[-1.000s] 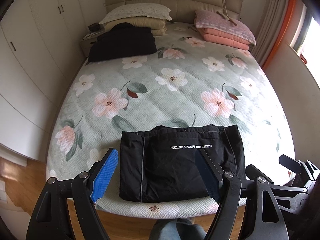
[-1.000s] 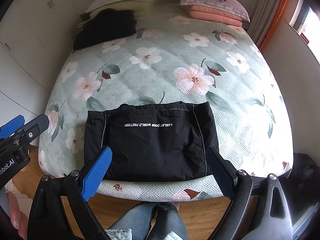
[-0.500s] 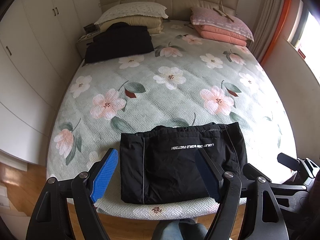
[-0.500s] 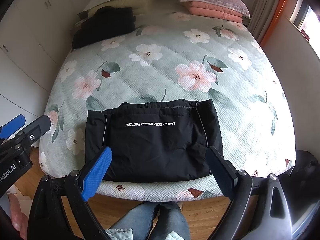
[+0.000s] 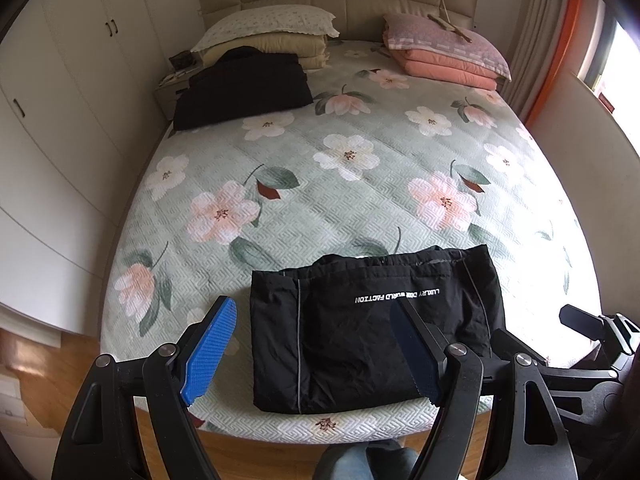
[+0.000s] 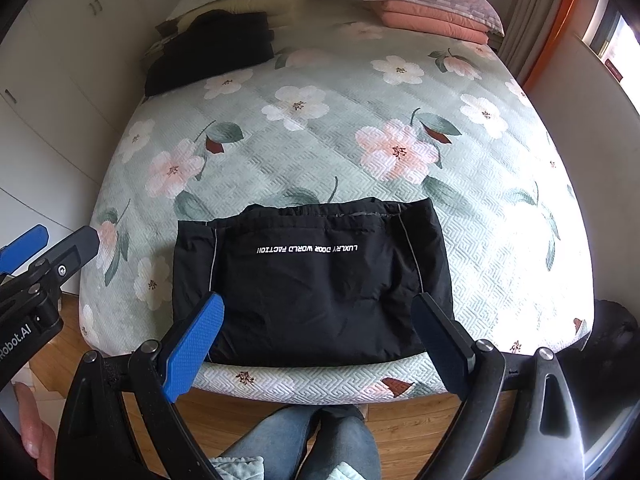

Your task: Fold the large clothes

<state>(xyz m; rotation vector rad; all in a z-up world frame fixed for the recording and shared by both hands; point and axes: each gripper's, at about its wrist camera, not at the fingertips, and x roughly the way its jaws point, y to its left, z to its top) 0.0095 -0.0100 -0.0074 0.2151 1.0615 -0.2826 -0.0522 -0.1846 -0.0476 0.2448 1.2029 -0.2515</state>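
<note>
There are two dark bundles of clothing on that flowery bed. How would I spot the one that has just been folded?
Start at the bed with the green floral cover and go to its near edge, away from the pillows. The folded garment lies flat there as a neat black rectangle. Unlike the dark pile beside the pillows, it carries a line of white lettering and thin pale piping down each side.

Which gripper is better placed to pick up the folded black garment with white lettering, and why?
Right, probably. The right gripper frames the folded black garment centrally between its open fingers. The left gripper sits off toward the garment's left edge, also open and empty.
</note>
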